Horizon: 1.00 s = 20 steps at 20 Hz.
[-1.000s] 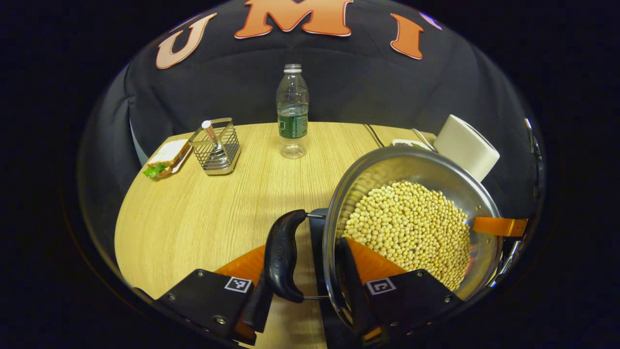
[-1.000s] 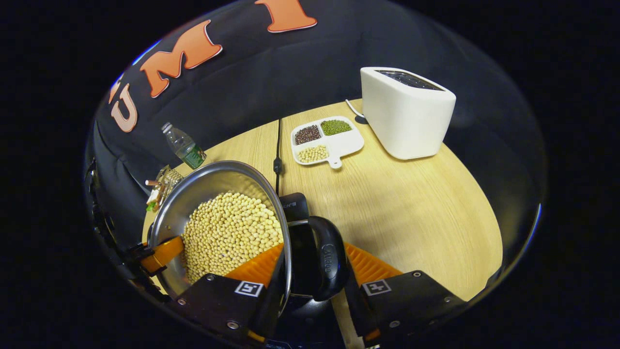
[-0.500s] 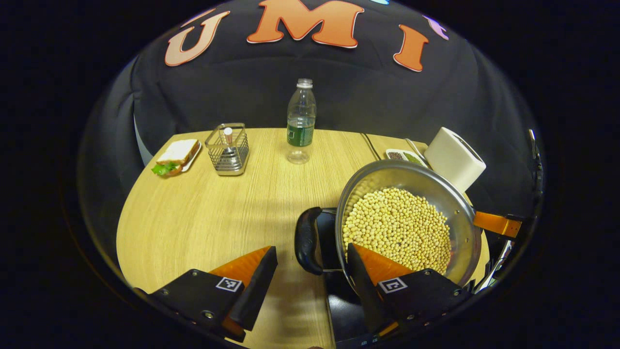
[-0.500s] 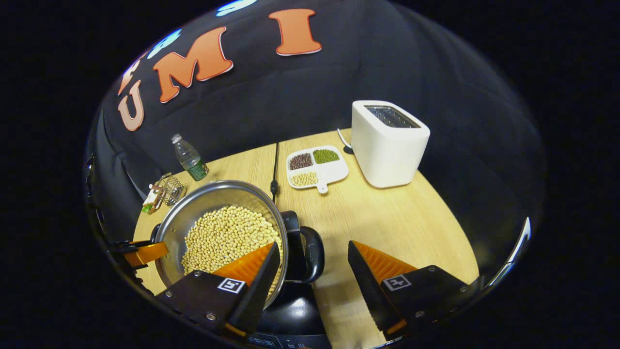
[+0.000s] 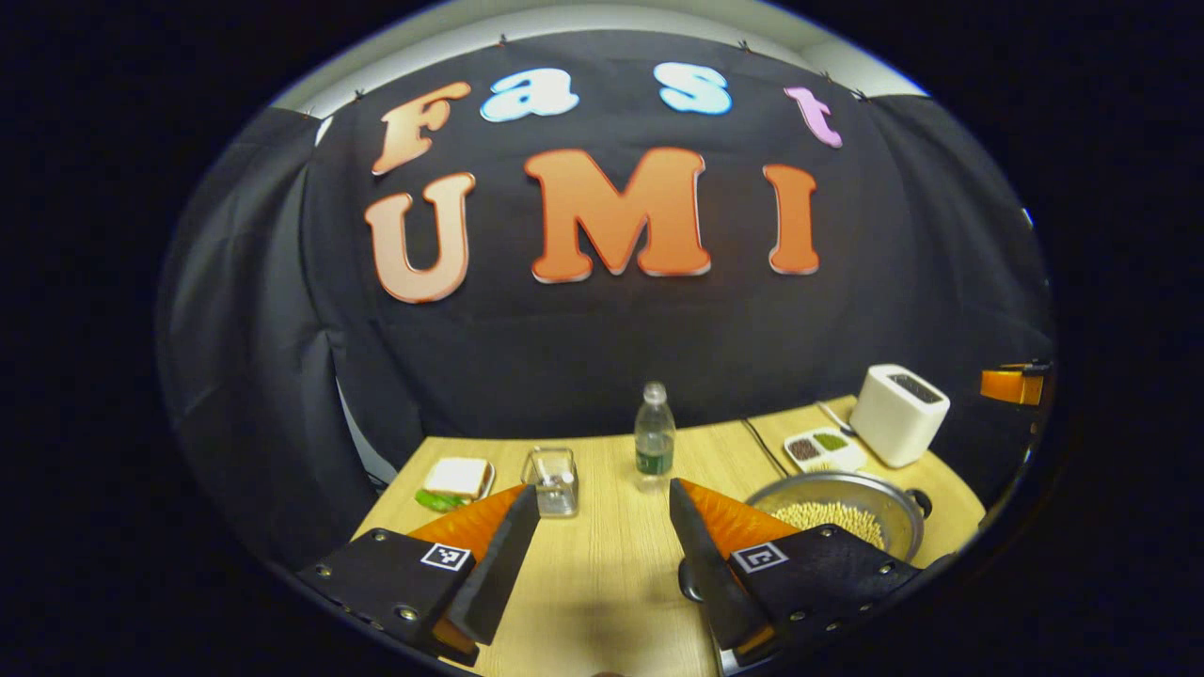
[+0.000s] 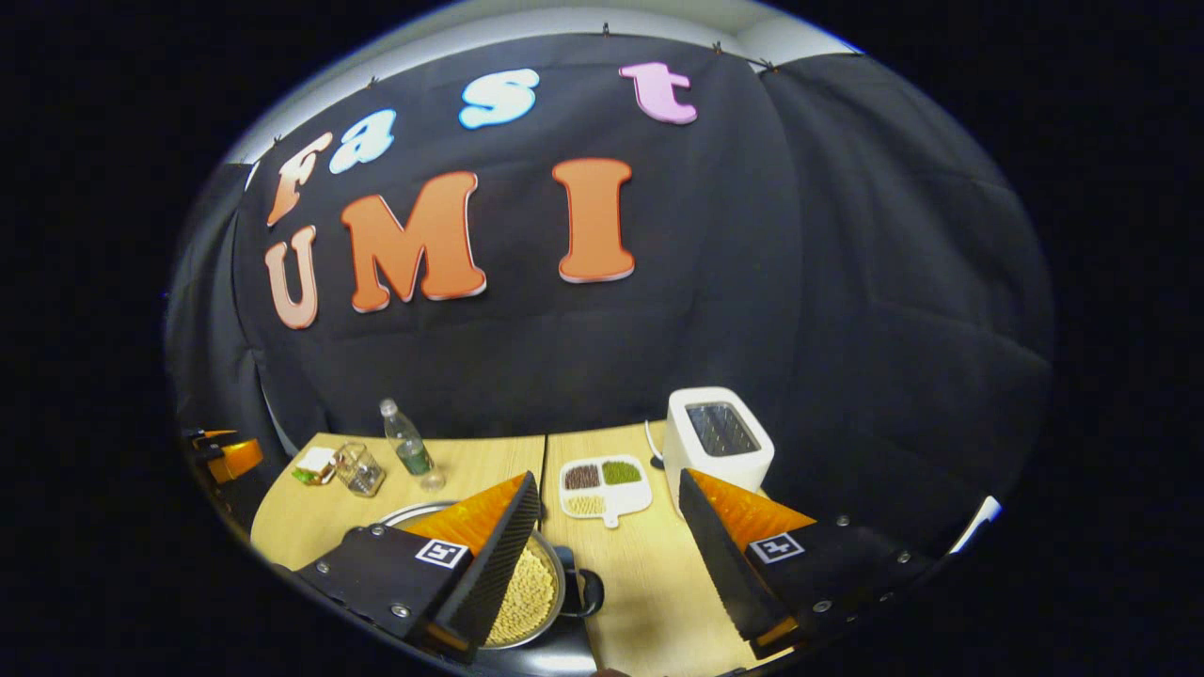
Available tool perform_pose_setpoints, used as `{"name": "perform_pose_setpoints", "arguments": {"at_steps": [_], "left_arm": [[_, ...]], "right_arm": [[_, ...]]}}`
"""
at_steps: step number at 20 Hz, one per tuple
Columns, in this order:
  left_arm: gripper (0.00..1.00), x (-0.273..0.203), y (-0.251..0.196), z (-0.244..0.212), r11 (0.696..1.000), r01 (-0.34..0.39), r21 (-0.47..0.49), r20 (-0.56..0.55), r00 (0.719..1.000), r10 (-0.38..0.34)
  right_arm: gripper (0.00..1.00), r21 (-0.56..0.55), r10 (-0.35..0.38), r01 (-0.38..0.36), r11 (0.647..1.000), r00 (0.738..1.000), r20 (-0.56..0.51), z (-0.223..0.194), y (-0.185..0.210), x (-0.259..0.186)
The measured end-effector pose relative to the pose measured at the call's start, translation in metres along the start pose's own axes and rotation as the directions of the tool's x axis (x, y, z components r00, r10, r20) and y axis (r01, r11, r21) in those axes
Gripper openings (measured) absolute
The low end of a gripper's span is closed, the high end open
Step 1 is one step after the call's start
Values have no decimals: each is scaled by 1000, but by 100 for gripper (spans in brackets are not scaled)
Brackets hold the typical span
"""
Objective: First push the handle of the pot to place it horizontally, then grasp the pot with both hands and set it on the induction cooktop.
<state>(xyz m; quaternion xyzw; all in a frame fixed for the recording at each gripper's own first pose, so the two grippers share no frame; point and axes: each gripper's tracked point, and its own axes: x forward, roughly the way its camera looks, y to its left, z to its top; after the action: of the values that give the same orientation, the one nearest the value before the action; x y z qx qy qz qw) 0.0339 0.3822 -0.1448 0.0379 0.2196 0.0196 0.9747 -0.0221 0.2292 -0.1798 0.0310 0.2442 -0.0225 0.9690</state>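
pot (image 5: pixel 837 519) of beans sits upright, black handle (image 6: pixel 591 592) pointing sideways.

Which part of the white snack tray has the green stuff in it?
On the tray, the back right part holds the green stuff. The back left part holds dark grains, the front part pale ones.

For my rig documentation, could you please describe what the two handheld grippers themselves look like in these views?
Each gripper, the left gripper and the right gripper, has two wedge-shaped fingers tapering to a point, with ribbed inner faces. Each finger sits on a flat black plate fastened with small screws and bearing a small square black-and-white marker. No cables or sleeves can be made out.
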Motion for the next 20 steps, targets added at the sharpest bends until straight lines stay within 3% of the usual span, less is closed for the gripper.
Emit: {"name": "perform_pose_setpoints", "arguments": {"at_steps": [4,7,9,10,11,13,15,18,20], "left_arm": [[84,-17,33,105,996,-34,-87,213,976,51],[83,-41,61,165,978,-98,-182,340,927,156],[81,-80,70,198,967,-86,-239,412,893,181],[80,-100,85,214,966,-88,-245,442,876,192],[80,-116,89,226,965,-101,-241,470,858,207],[83,-141,96,244,970,-109,-217,525,824,211],[80,-150,92,258,977,-116,-178,560,805,198],[80,-165,85,267,982,-124,-145,583,790,186],[80,-167,86,263,981,-122,-153,577,795,189]], "right_arm": [[93,-11,1,1,1000,986,170,82,3,-20],[93,-3,49,-51,999,963,265,127,21,-36],[93,-2,65,-68,998,945,322,155,29,-54],[98,-12,70,-70,997,935,347,171,32,-61],[93,-25,76,-72,997,925,372,183,35,-67],[93,-56,85,-67,996,906,416,203,41,-80],[98,-79,91,-62,995,883,461,222,47,-90],[98,-115,123,-72,991,837,533,245,60,-107],[89,-125,119,-60,990,824,555,251,64,-109]]}}
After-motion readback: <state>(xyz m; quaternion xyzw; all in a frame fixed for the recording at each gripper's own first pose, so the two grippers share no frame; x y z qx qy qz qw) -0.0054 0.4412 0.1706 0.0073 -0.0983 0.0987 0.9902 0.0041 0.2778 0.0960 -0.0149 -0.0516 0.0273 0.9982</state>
